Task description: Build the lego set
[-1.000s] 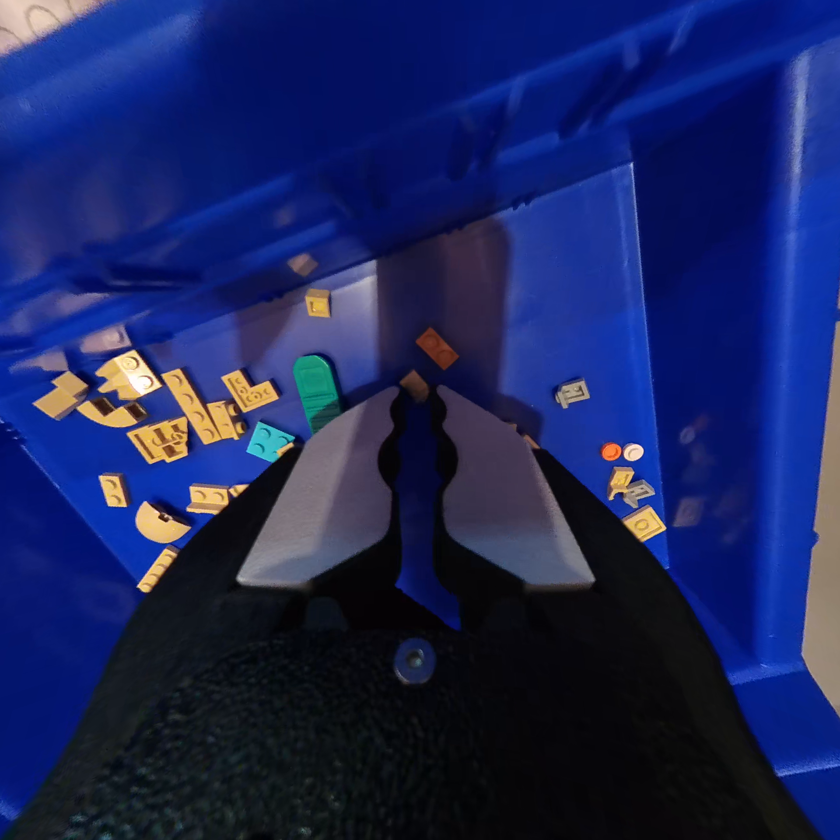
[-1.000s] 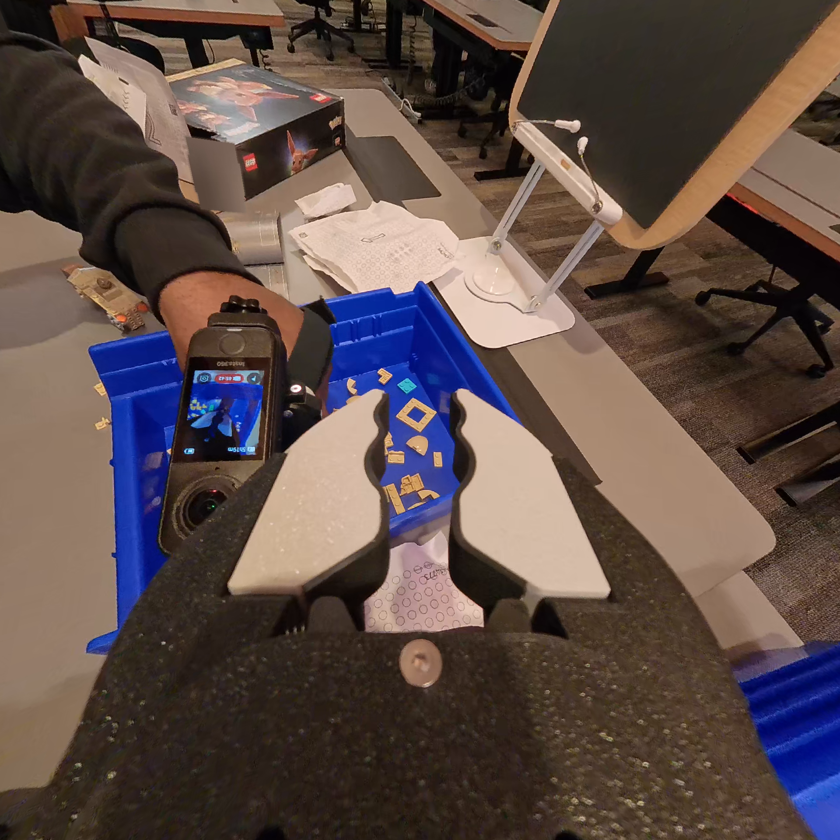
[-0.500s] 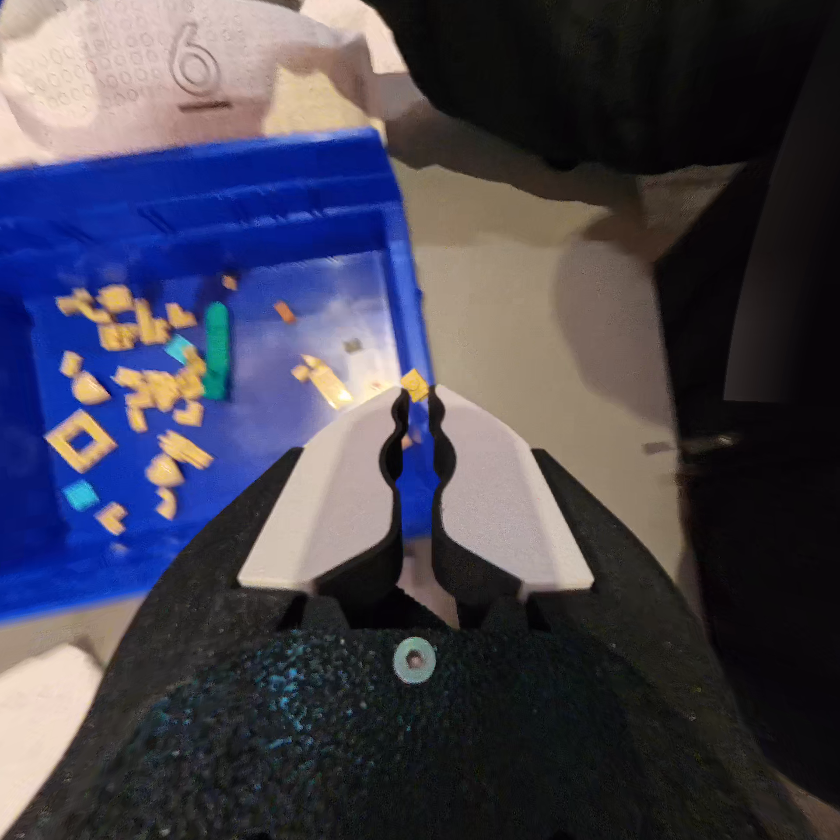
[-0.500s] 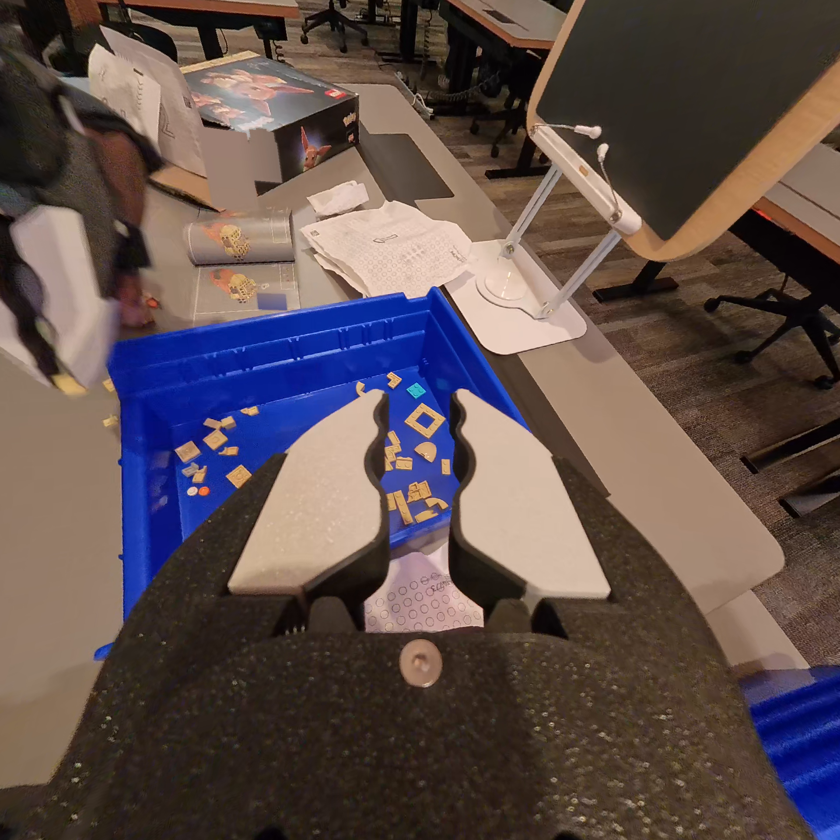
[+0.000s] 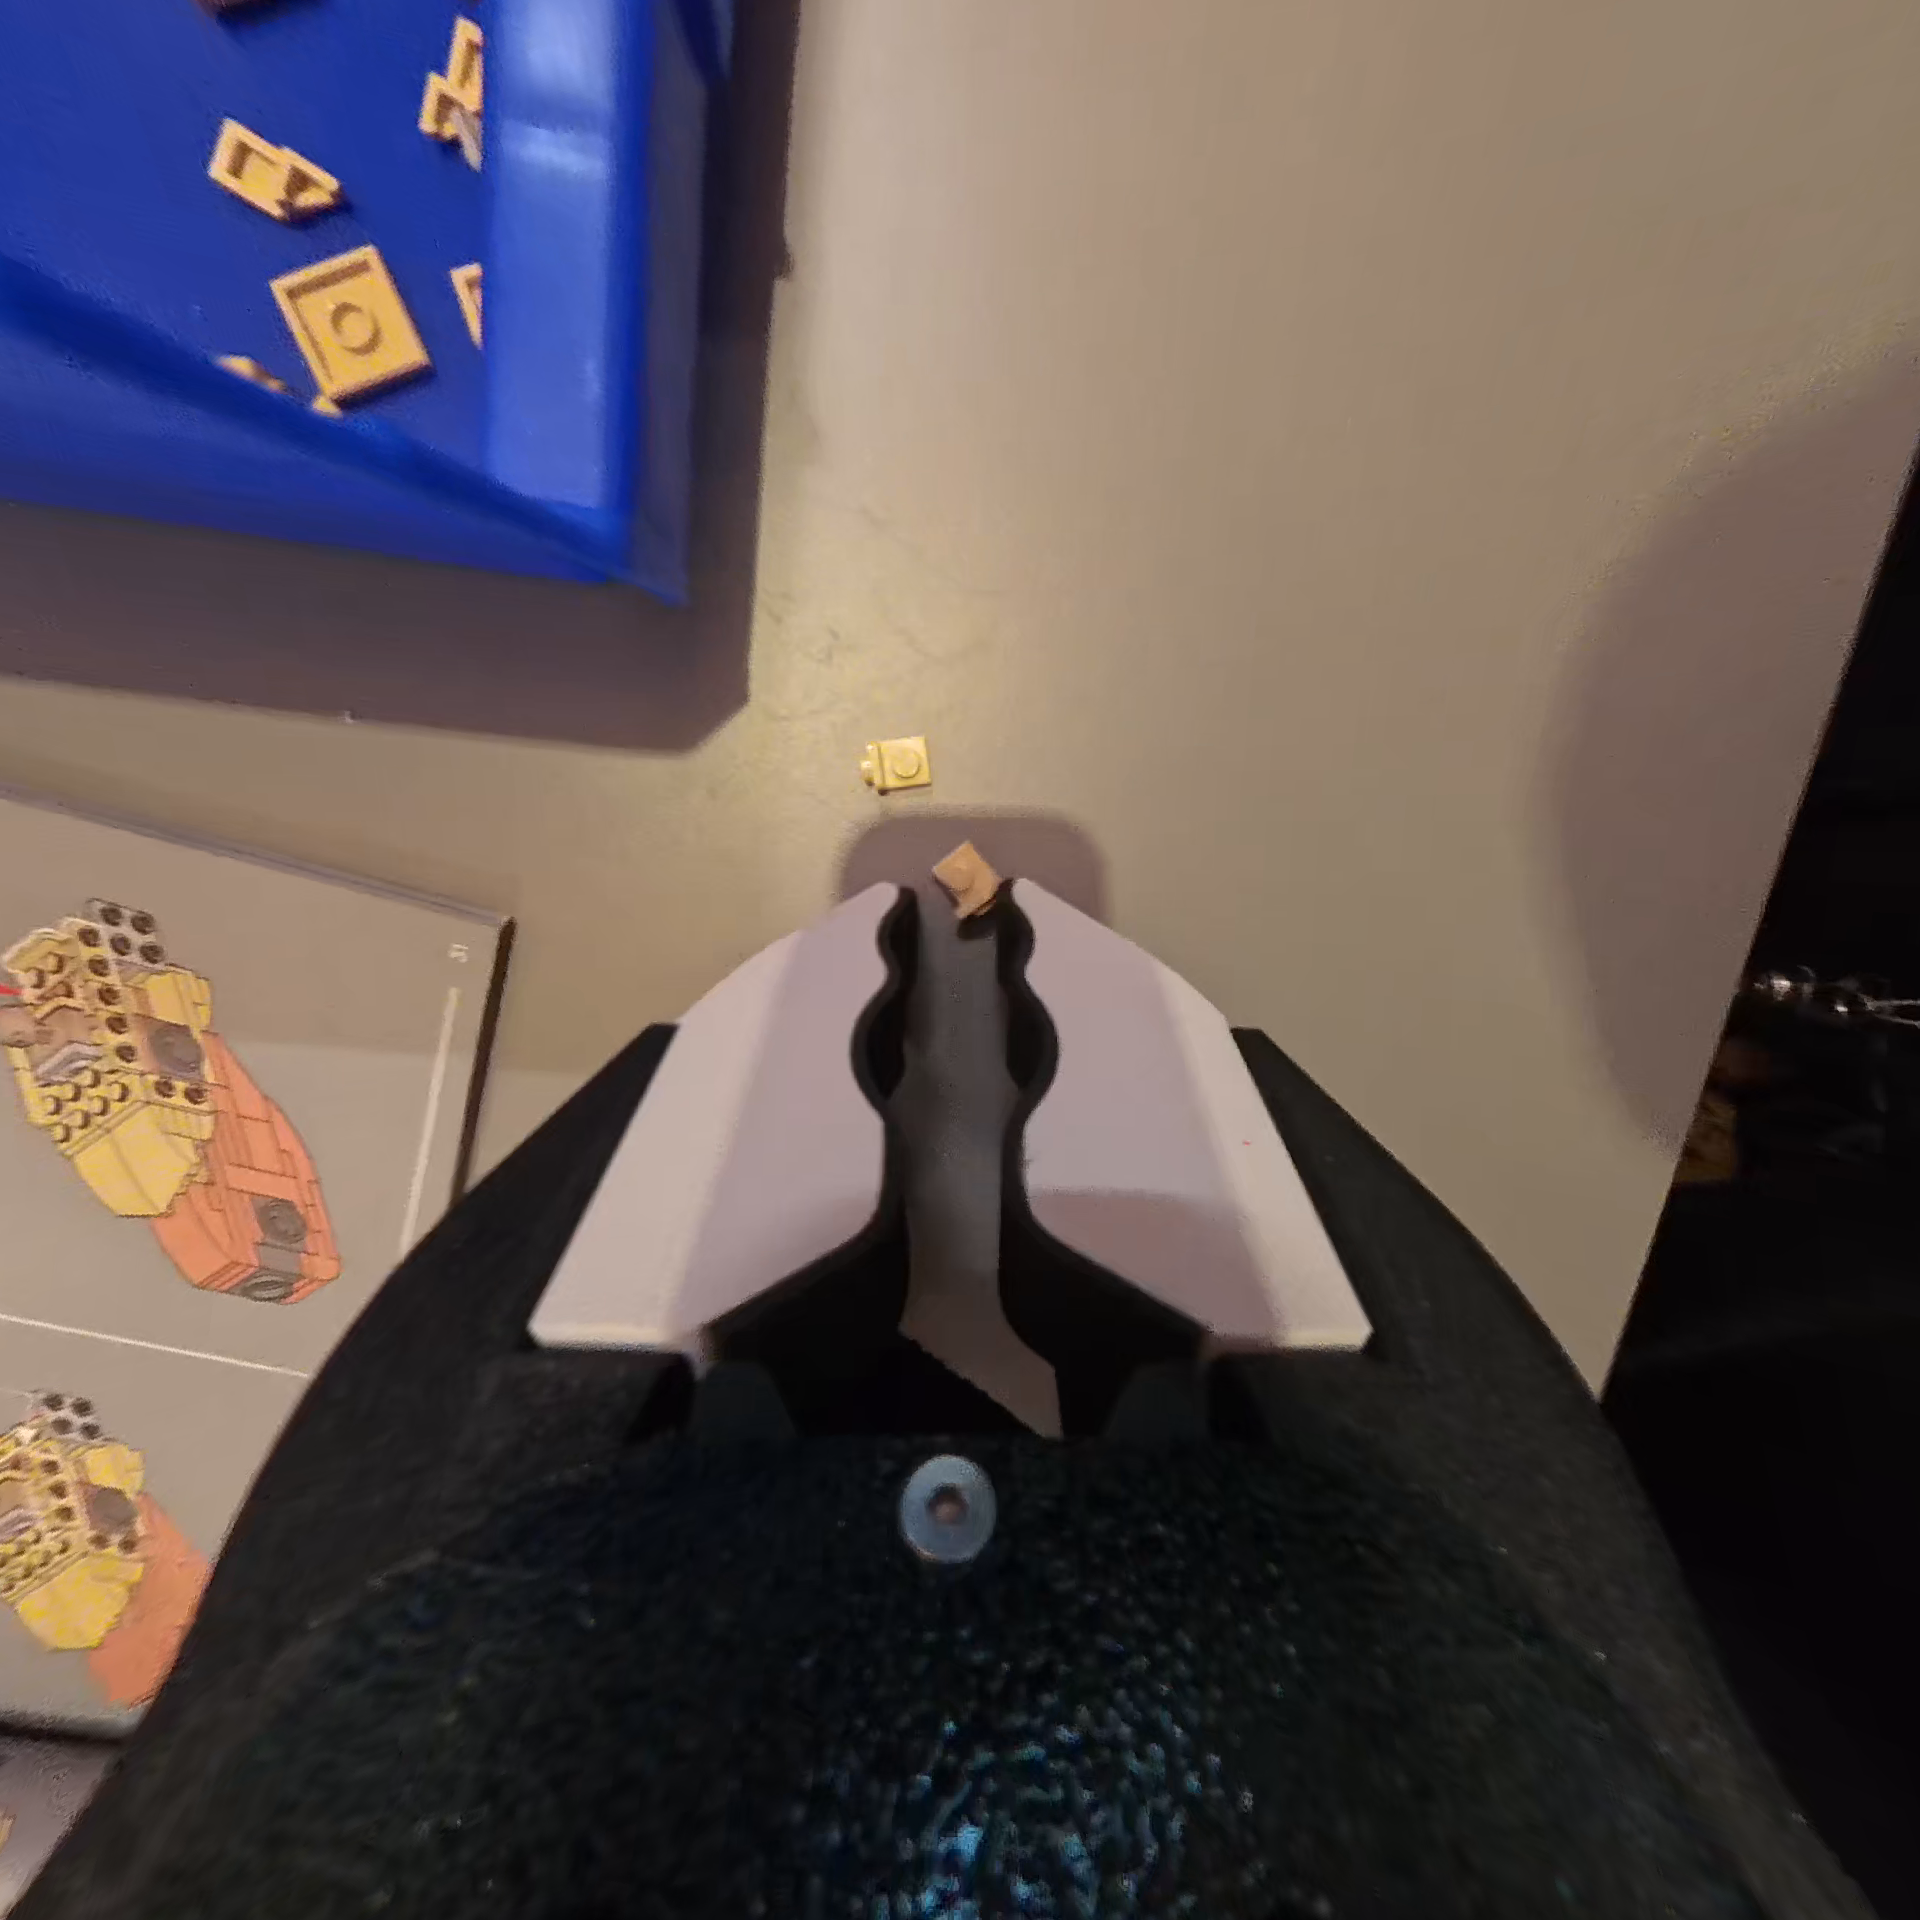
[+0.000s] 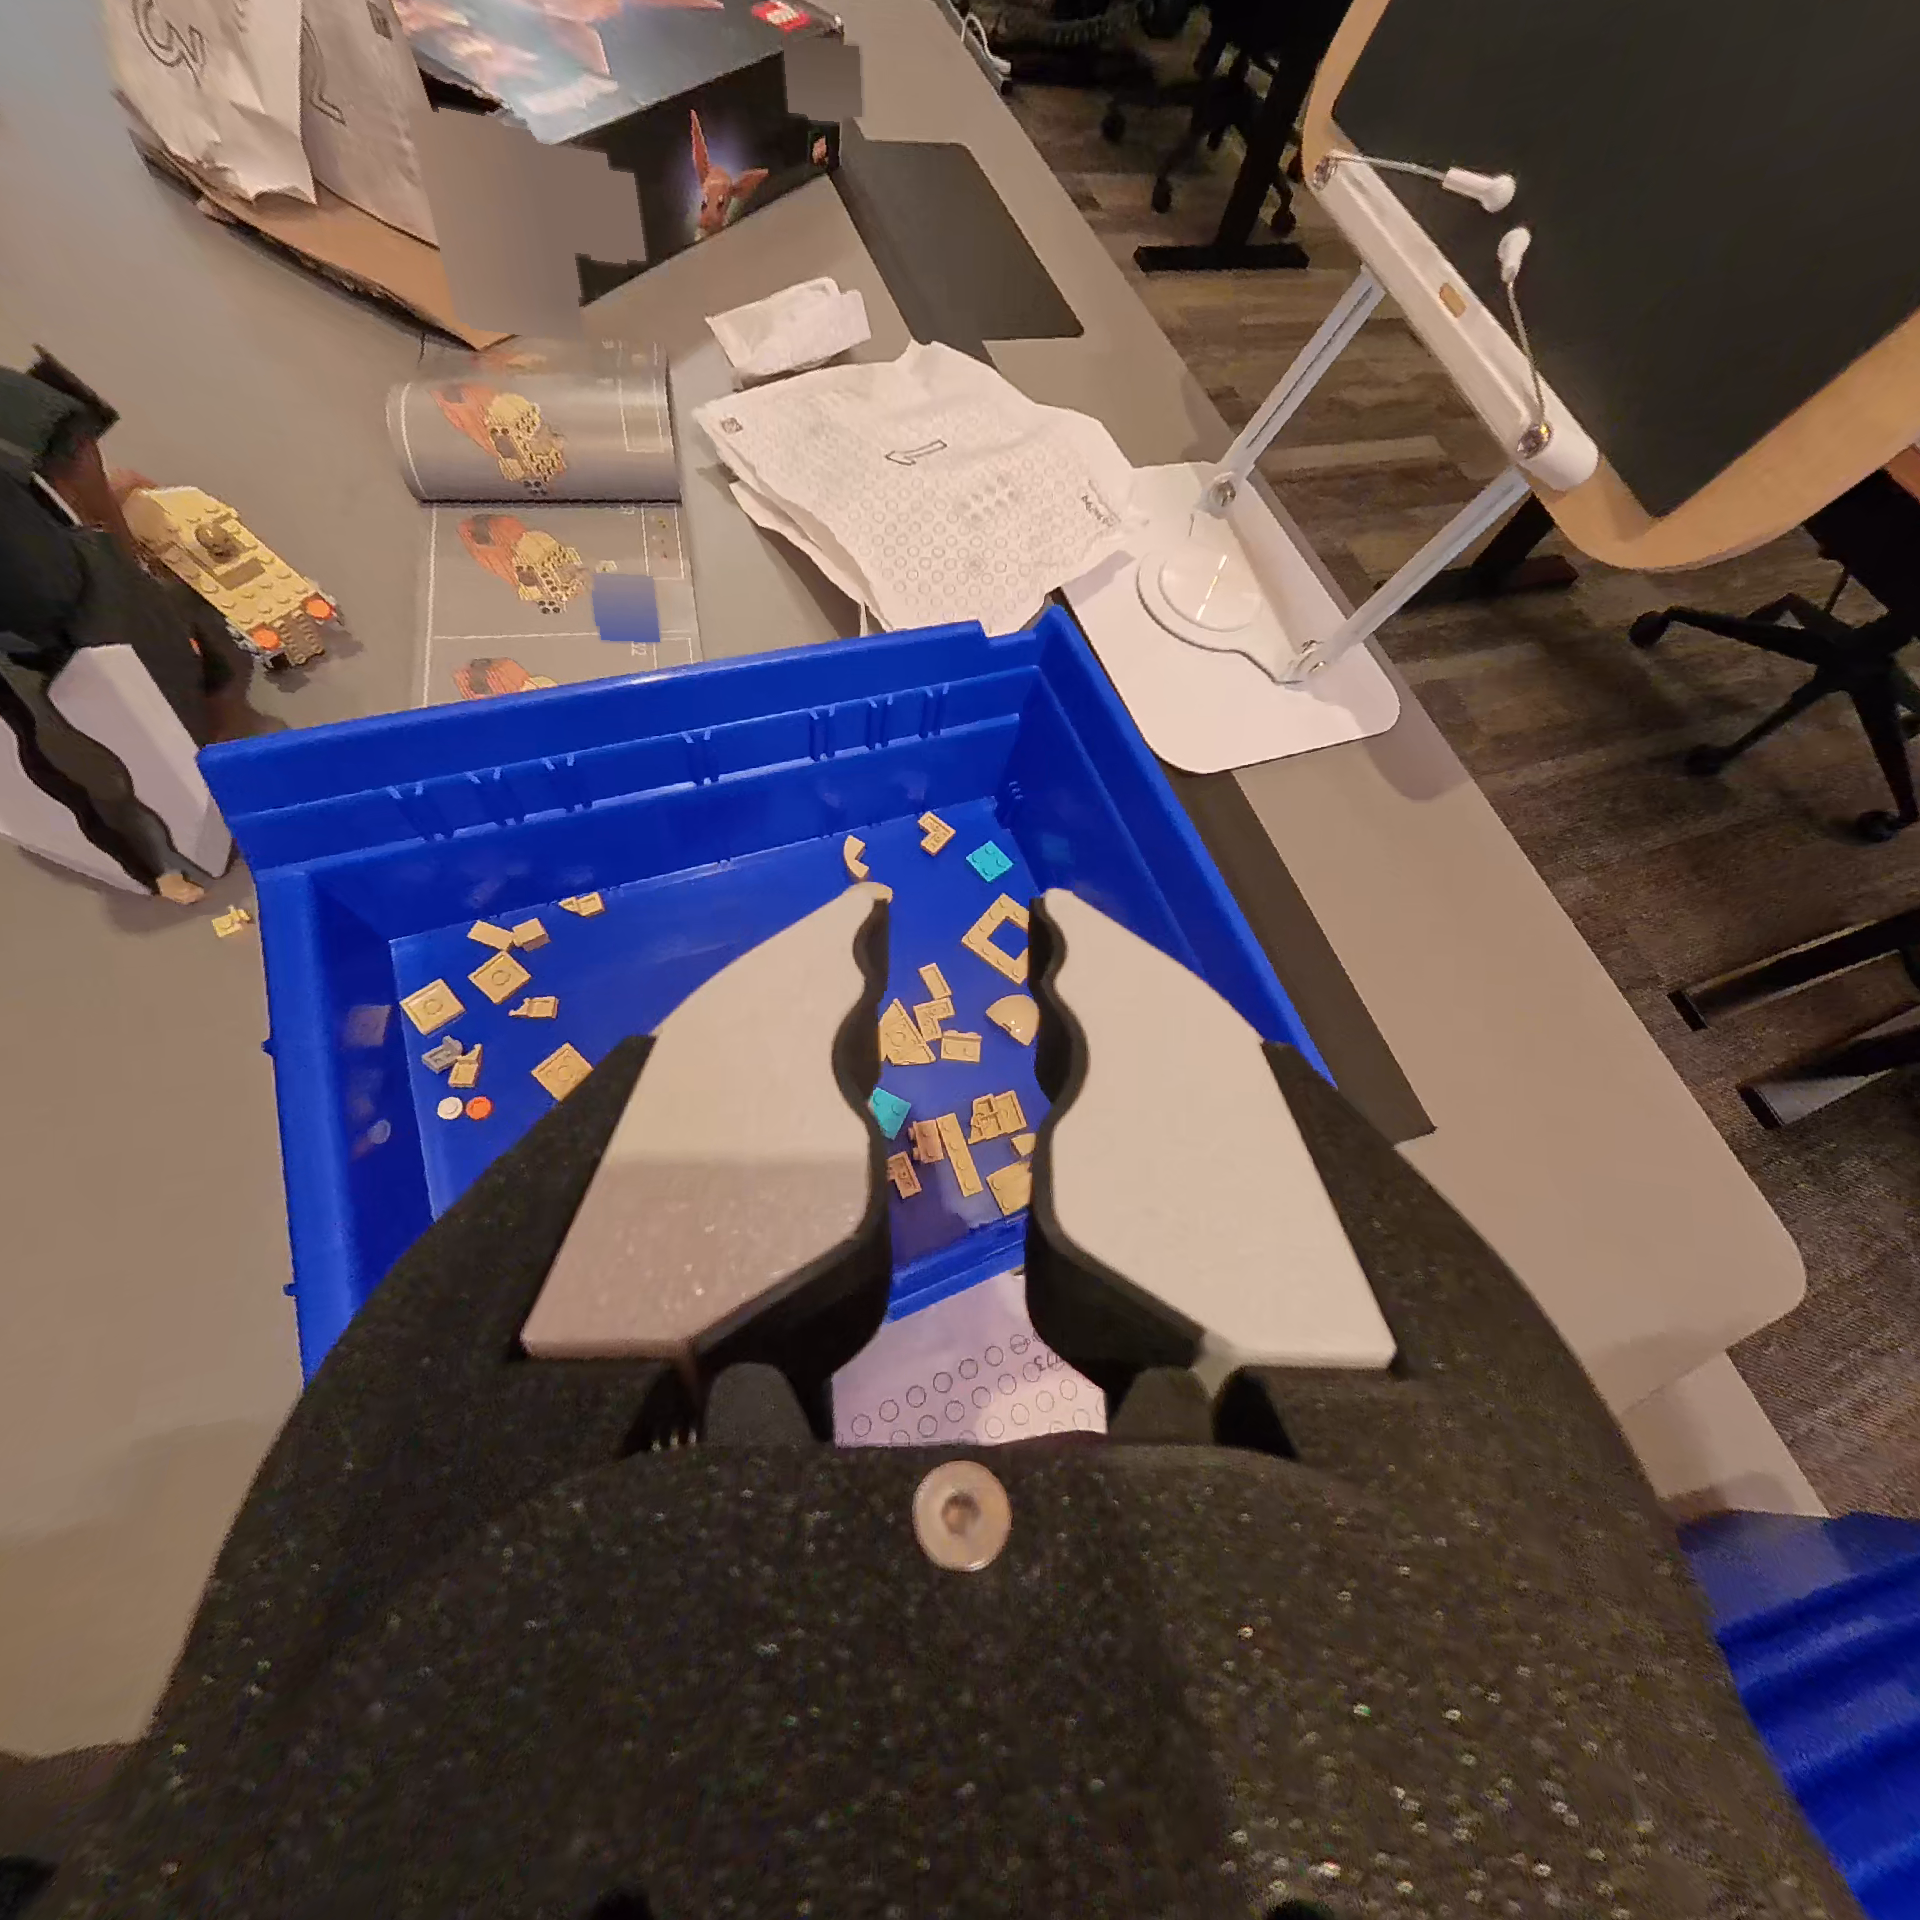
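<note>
My left gripper (image 5: 956, 904) is low over the grey table, to the right of the blue bin (image 5: 582, 312). Its jaws stand slightly apart, and a small tan piece (image 5: 964, 878) sits between the tips, touching the right fingertip. A second small tan piece (image 5: 901, 766) lies on the table just beyond. My right gripper (image 6: 956, 904) is open and empty above the blue bin (image 6: 623, 717), which holds several tan and teal pieces. The left gripper (image 6: 104, 779) also shows at the far left of the right wrist view, beside the partly built tan and orange model (image 6: 234, 577).
An open instruction booklet (image 5: 208, 1143) lies left of my left gripper and also shows behind the bin (image 6: 551, 582). Empty paper bags (image 6: 935, 488), the set's box (image 6: 675, 135) and a white lamp base (image 6: 1236, 644) are at the back. Another blue bin (image 6: 1808, 1662) is at the near right. The tips of one gripper are about 35 cm away from the tips of the other.
My left gripper lifted the tan piece out of the bin, carried it over the rim down to the table, and its jaws have widened. The right gripper barely moved.
</note>
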A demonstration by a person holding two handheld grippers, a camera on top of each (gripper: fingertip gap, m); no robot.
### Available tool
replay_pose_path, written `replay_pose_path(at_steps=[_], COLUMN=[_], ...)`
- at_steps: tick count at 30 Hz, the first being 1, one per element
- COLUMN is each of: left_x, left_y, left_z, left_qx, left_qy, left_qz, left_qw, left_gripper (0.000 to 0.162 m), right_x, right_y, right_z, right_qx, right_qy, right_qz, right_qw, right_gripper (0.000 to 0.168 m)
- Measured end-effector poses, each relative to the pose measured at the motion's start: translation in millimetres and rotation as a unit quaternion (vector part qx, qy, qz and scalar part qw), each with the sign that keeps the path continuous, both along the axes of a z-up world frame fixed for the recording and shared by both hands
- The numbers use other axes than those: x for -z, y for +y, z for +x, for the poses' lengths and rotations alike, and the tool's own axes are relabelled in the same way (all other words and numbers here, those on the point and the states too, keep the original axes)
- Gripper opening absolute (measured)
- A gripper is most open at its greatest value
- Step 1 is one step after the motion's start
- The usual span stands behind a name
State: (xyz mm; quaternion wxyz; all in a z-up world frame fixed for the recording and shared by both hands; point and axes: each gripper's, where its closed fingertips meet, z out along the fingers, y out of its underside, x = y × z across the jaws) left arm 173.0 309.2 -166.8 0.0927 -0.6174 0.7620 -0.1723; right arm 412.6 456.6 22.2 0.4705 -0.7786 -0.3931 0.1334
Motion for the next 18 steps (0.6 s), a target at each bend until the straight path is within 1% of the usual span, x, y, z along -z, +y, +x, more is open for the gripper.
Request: replay_pose_path(at_steps=[1, 8, 13, 18], left_x=[1, -4, -23, -44], left_y=[1, 0, 1, 8], left_z=[0, 9, 10, 1], left_qx=[0.003, -0.007, -0.028, -0.059], left_qy=[0.001, -0.037, -0.112, -0.198], left_qz=[0.007, -0.010, -0.037, -0.067], left_qw=[1.000, 0.999, 0.993, 0.976], left_gripper=[0.017, 0.023, 0.024, 0.025], right_x=[0, -2, 1, 14], right_y=[-1, 0, 1, 6], right_z=[1, 1, -2, -8], right_qx=[0.002, 0.006, 0.009, 0.013], right_qy=[-0.002, -0.005, -0.015, -0.034], right_qz=[0.000, 0.002, -0.002, -0.019], right_qw=[1.000, 1.000, 1.000, 0.999], right_gripper=[0.025, 0.025, 0.025, 0.025])
